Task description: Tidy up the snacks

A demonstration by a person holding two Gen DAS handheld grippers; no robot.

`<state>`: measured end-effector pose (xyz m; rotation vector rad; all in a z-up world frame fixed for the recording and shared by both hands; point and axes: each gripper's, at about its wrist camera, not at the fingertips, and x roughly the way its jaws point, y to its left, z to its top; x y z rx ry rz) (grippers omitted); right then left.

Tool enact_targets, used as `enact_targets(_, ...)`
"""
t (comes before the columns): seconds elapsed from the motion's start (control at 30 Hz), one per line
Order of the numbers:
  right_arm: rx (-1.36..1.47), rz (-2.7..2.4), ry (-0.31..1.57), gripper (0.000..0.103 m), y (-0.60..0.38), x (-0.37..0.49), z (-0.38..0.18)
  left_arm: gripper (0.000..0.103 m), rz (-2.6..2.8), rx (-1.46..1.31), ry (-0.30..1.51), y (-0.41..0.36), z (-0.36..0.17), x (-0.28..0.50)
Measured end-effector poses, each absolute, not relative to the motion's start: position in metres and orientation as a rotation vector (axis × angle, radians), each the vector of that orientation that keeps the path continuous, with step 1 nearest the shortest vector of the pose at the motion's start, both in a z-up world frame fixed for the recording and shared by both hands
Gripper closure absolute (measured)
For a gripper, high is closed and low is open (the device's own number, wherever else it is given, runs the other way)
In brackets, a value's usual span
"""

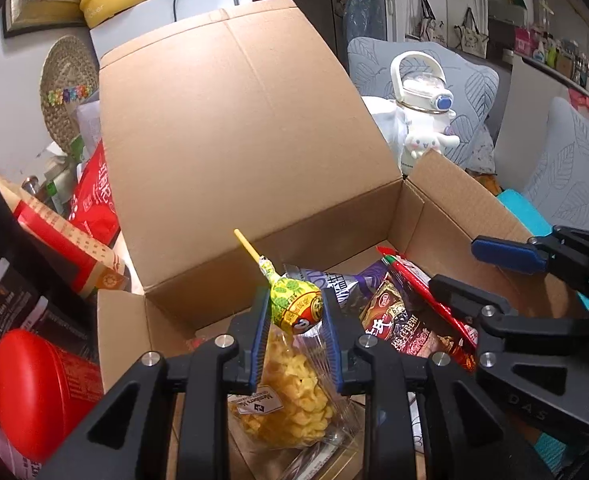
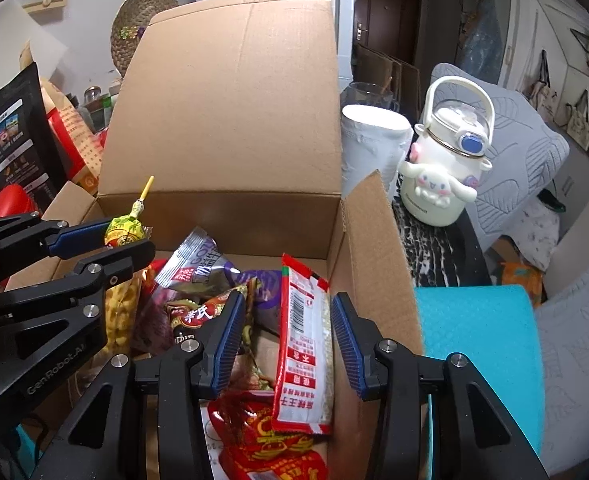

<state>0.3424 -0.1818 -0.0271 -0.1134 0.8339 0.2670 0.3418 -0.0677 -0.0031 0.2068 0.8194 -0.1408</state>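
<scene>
An open cardboard box (image 1: 254, 140) (image 2: 222, 120) holds several snack bags. My left gripper (image 1: 296, 300) (image 2: 128, 236) is shut on a lollipop (image 1: 294, 308) (image 2: 123, 232) in a green-yellow wrapper, its yellow stick pointing up. It hangs over a clear bag of yellow puffs (image 1: 290, 392) at the box's left side. My right gripper (image 2: 286, 304) (image 1: 454, 264) stands open over the box's right side. A red-and-white packet (image 2: 302, 340) (image 1: 422, 288) stands flat-on in the gap, clear of the left pad. Purple-silver (image 2: 202, 264) and dark red (image 1: 398, 320) bags lie between the grippers.
Left of the box are a red tin (image 1: 42, 392), a red pouch (image 1: 94, 200) and black packaging (image 2: 10, 140). To its right are a white cartoon-dog bottle (image 2: 442, 176) (image 1: 422, 120), a white roll (image 2: 374, 144) and a teal pad (image 2: 478, 340). The box's back flap stands tall.
</scene>
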Motion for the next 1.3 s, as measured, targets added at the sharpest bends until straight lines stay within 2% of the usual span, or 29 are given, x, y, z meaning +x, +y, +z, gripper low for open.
enact_targets(0.17, -0.116, 0.252, 0.836, 0.058, -0.186, 0.334, -0.02, 0.078, -0.14, 0.208, 0.839, -0.071, -0.001, 0.341)
enact_targets(0.3, -0.12, 0.241, 0.836, 0.049, -0.19, 0.326, -0.013, 0.076, -0.125, 0.209, 0.824, -0.073, 0.006, 0.336)
enact_targets(0.33, -0.121, 0.233, 0.833, 0.047, -0.191, 0.323, -0.01, 0.072, -0.114, 0.215, 0.824, -0.074, 0.009, 0.335)
enact_targets(0.37, -0.12, 0.225, 0.828, 0.044, -0.192, 0.32, -0.007, 0.054, -0.105, 0.22, 0.823, -0.074, 0.011, 0.334)
enact_targets(0.4, -0.121, 0.22, 0.822, 0.042, -0.192, 0.317, -0.004, 0.03, -0.1, 0.22, 0.816, -0.075, 0.013, 0.332)
enact_targets(0.43, -0.124, 0.209, 0.815, 0.041, -0.193, 0.314, 0.0, 0.025, -0.088, 0.222, 0.801, -0.074, 0.016, 0.33)
enact_targets(0.47, -0.128, 0.195, 0.807, 0.036, -0.194, 0.311, 0.005, 0.023, -0.074, 0.224, 0.775, -0.073, 0.021, 0.326)
enact_targets(0.5, -0.127, 0.188, 0.799, 0.032, -0.195, 0.308, 0.009, 0.023, -0.075, 0.222, 0.762, -0.072, 0.025, 0.323)
enact_targets(0.93, -0.098, 0.164, 0.695, 0.032, -0.206, 0.258, 0.067, 0.023, -0.073, 0.184, 0.683, -0.066, 0.078, 0.275)
enact_targets(1.3, -0.092, 0.153, 0.551, 0.031, -0.209, 0.19, 0.117, 0.022, -0.053, 0.161, 0.568, -0.055, 0.136, 0.205)
